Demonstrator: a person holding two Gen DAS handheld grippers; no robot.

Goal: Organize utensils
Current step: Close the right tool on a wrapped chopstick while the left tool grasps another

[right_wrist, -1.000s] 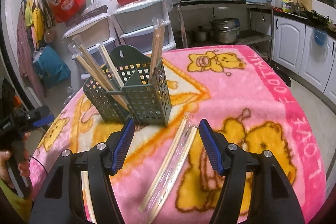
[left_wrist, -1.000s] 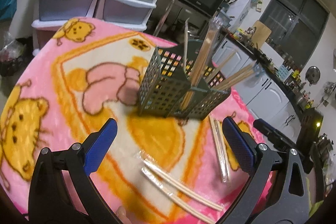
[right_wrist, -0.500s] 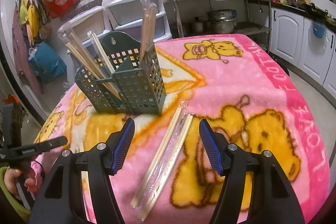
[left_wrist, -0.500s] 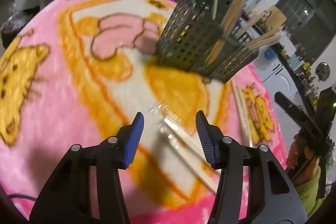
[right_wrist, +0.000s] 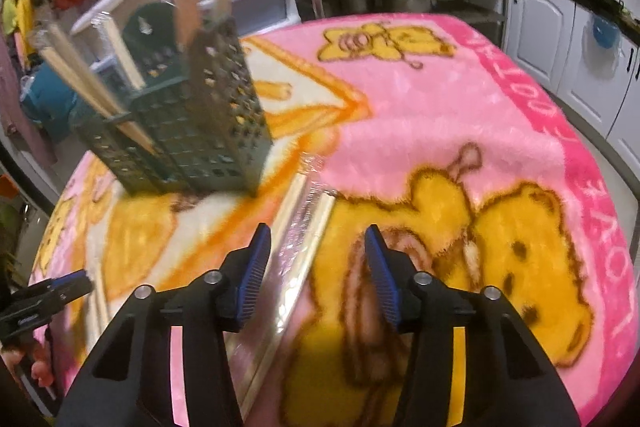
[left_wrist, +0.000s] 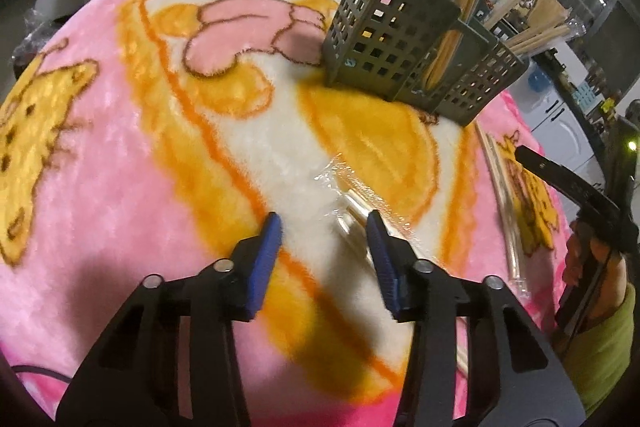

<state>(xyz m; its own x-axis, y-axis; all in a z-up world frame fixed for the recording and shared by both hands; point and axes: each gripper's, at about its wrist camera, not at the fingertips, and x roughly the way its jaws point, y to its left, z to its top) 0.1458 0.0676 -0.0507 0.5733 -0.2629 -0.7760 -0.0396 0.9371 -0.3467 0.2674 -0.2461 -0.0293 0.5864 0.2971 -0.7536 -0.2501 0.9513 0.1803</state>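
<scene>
the left hand-held gripper (left_wrist: 324, 223) hangs low over the pink bear-print blanket (left_wrist: 120, 147) that covers the bench, its blue pads apart and closing. one cellophane-wrapped pair of chopsticks (left_wrist: 356, 205) lies on the blanket with its near end just inside the right pad; the pads do not press on it. the dark green slotted utensil holder (left_wrist: 408, 39) stands upright farther back, already carrying several wrapped chopsticks that lean out of its compartments.

the right hand-held gripper (right_wrist: 320, 231) is also low over the blanket, jaws apart and closing. a second wrapped pair of chopsticks (right_wrist: 308, 223) lies lengthwise between its pads, nearer the left pad, with no clear contact; the view is blurred. the holder (right_wrist: 192, 131) stands just beyond and to the left of this pair's far end.

in the left view the same pair lies along the blanket's right side, beside the person's green sleeve (left_wrist: 604, 343).
</scene>
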